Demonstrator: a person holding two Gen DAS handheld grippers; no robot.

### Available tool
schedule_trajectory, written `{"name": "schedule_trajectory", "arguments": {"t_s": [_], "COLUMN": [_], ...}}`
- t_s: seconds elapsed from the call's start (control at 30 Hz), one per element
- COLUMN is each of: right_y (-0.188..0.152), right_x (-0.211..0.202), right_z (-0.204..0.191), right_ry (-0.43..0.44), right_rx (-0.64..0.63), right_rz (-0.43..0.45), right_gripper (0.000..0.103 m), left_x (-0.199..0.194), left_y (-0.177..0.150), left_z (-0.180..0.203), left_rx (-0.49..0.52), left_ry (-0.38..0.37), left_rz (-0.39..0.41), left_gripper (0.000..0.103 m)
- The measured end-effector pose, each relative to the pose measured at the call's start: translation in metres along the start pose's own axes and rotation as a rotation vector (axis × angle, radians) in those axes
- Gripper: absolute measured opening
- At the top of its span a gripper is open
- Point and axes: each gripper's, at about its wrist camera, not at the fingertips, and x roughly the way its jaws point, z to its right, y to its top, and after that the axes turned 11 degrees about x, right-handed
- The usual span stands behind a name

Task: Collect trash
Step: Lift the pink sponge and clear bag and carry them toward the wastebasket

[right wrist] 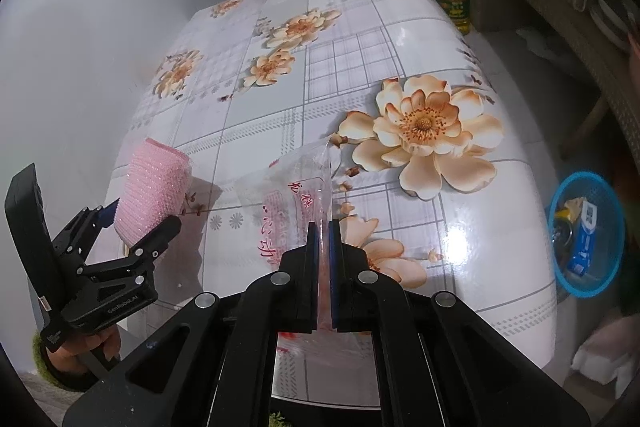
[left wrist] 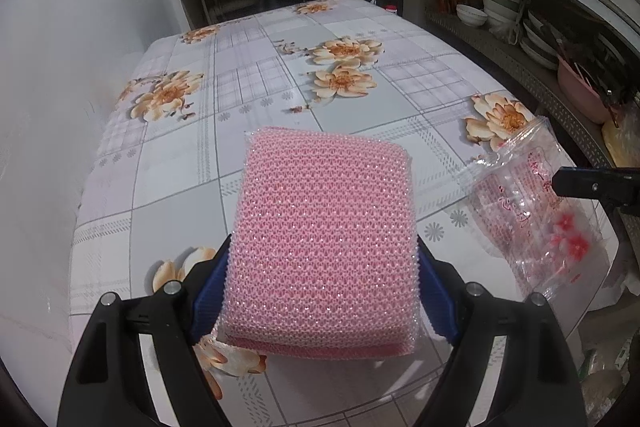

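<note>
Two grippers, both loaded: left gripper (left wrist: 320, 291) spread wide and clamped on a pink scrub sponge (left wrist: 326, 239), right gripper (right wrist: 324, 247) pinched nearly closed on a clear plastic bag (right wrist: 290, 203) (red print on it). Both held just above the floral tablecloth (right wrist: 360, 27). Off the table's right edge, lower down, a blue bin (right wrist: 586, 233) with wrappers inside

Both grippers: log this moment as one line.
left gripper: shut on pink sponge | right gripper: shut on clear plastic bag | blue basket: beside table
</note>
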Motion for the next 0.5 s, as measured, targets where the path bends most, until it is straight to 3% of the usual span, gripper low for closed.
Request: {"name": "schedule_trajectory", "arguments": {"t_s": [0.5], "right_y": [0.0], "right_x": [-0.01], "right_z": [0.016], "right_ry": [0.031], "right_rx": [0.029], "right_rz": [0.03], "right_gripper": [0.003], "left_x": [-0.009], "left_y": [0.016], "left_z": [0.014], "left_rx": [0.047], "left_ry": [0.029], "left_rz": [0.031], "left_gripper": [0.08]}}
